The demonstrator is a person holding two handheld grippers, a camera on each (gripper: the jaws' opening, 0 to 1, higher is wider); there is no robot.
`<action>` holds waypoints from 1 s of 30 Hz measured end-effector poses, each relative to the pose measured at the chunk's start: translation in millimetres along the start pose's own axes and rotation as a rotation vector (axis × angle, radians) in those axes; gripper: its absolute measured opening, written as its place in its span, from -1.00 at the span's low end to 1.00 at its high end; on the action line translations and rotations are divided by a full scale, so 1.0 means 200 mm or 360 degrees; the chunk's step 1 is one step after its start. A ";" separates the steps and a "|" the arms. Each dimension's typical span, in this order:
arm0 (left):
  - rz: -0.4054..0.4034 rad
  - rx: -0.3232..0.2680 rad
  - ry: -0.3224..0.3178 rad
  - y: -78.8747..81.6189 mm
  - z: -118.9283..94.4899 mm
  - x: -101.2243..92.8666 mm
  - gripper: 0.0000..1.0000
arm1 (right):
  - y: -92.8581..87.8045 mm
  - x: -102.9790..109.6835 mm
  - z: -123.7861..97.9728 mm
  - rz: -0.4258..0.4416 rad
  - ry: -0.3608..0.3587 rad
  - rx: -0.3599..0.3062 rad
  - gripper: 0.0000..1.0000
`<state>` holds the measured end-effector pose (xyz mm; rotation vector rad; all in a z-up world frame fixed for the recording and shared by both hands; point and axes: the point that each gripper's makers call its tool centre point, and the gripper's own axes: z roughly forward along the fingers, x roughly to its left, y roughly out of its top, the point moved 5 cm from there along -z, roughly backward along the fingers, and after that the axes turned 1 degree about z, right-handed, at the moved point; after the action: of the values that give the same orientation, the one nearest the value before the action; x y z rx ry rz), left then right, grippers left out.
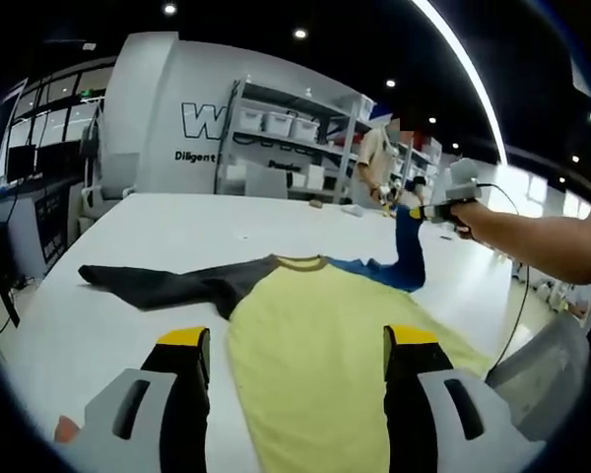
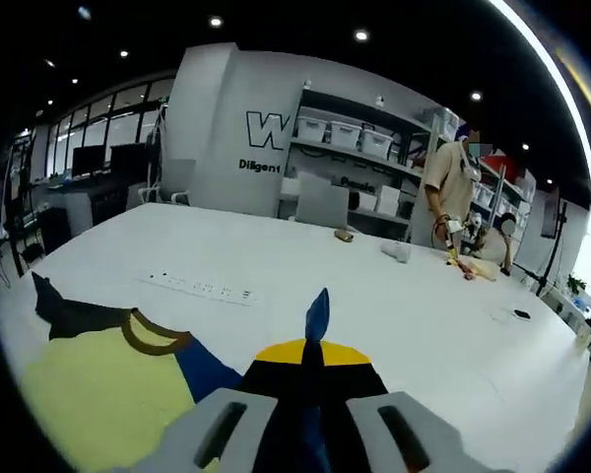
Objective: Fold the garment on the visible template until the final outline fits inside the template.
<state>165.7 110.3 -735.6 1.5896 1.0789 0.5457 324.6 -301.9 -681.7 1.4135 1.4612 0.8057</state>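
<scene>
A yellow shirt (image 1: 325, 365) with a brown collar (image 1: 300, 263) lies flat on the white table (image 1: 177, 227). Its dark grey sleeve (image 1: 167, 286) stretches out to the left. The blue sleeve (image 1: 406, 251) is lifted off the table, and my right gripper (image 1: 435, 211) is shut on its end. In the right gripper view the blue sleeve tip (image 2: 318, 313) sticks up from the closed yellow-tipped jaws of the right gripper (image 2: 311, 357), with the shirt (image 2: 108, 394) to the lower left. My left gripper (image 1: 295, 340) hovers open over the shirt's body, jaws wide apart.
The person's forearm (image 1: 542, 236) reaches in from the right. Another person (image 2: 451, 202) stands at the far end by shelves (image 2: 345, 138) with white bins. Small objects (image 2: 394, 251) lie on the far table, and a row of small dark marks (image 2: 202, 288) lies beyond the collar.
</scene>
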 end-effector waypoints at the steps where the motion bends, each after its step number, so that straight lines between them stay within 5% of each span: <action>1: 0.0001 -0.0003 -0.0002 0.00 0.00 0.00 0.34 | 0.00 0.02 0.00 0.0003 0.0011 -0.0001 -1.00; 15: -0.0003 -0.0013 -0.0012 0.01 -0.01 -0.01 0.33 | 0.08 0.47 0.03 -0.0059 0.0275 -0.0028 -1.00; 17: -0.0005 -0.0012 -0.0014 0.01 0.00 -0.01 0.33 | 0.10 0.60 0.05 -0.0106 0.0354 -0.0038 -1.00; 30: -0.0018 -0.0019 -0.0007 0.01 -0.01 0.01 0.32 | 0.10 1.06 0.04 -0.0245 0.0615 -0.0034 -1.00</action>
<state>165.3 112.7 -733.2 1.5727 1.0790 0.5400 357.3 -91.9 -703.1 1.1527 1.8222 1.0316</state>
